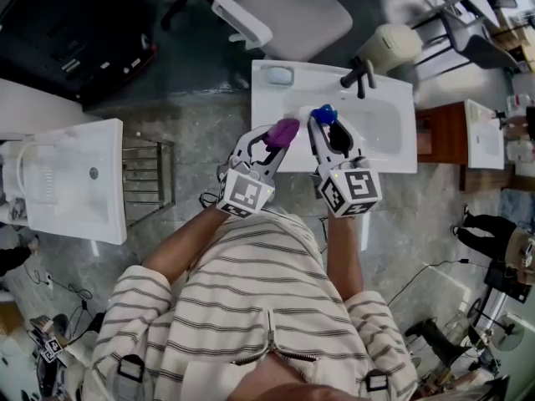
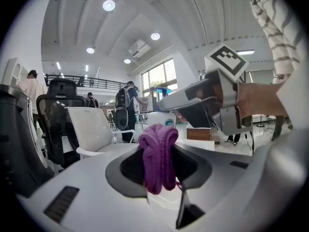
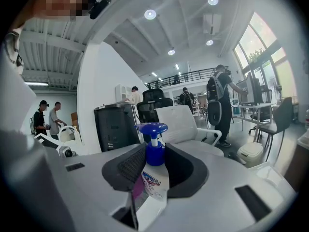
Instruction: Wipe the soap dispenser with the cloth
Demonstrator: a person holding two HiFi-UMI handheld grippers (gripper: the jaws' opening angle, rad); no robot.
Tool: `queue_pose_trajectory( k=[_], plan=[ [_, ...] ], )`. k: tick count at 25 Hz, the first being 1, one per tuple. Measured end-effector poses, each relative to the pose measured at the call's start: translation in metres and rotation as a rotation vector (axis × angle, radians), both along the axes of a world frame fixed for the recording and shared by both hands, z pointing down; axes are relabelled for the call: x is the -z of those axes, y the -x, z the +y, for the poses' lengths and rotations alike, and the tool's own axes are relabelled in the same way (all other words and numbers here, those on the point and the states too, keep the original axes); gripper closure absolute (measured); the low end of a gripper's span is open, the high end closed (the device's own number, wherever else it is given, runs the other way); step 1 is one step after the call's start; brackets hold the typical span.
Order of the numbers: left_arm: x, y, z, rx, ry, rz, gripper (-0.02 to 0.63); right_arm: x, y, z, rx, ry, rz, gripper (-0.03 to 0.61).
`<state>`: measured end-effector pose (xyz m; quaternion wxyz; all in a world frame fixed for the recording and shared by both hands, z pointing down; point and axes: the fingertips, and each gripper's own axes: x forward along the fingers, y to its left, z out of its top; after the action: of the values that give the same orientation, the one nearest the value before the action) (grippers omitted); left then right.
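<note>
1. The cloth (image 2: 158, 156) sits between the fingers (image 2: 126, 170) of the left gripper (image 1: 281, 137), over the near edge of the worktop (image 1: 269, 111).
2. Just beside it at 3 o'clock, the soap dispenser (image 3: 154, 170) is upright between the fingers (image 3: 123, 167) of the right gripper (image 1: 328, 125).
3. The faucet (image 1: 361, 75) is on the worktop's far edge, at 1 o'clock from the dispenser.
4. A chair (image 1: 288, 11) stands behind the worktop at 12 o'clock.
5. A second sink (image 1: 75, 182) lies well apart at 9 o'clock, with a rack (image 1: 149, 174) between it and the worktop.
</note>
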<state>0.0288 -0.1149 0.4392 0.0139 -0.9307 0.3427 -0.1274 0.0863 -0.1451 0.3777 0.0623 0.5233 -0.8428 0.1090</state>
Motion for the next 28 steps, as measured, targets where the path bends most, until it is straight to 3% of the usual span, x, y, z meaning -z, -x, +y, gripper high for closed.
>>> queue_pose_trajectory(
  k=[15,28],
  plan=[
    [0.012,0.012,-0.019,-0.112,-0.018,0.028,0.482,-0.005,0.011,0.016,0.119,0.019,0.044,0.448],
    [0.007,-0.003,-0.008,-0.456,0.018,0.038,0.482,-0.011,0.011,0.033,0.291,0.028,0.071,0.448]
  ],
)
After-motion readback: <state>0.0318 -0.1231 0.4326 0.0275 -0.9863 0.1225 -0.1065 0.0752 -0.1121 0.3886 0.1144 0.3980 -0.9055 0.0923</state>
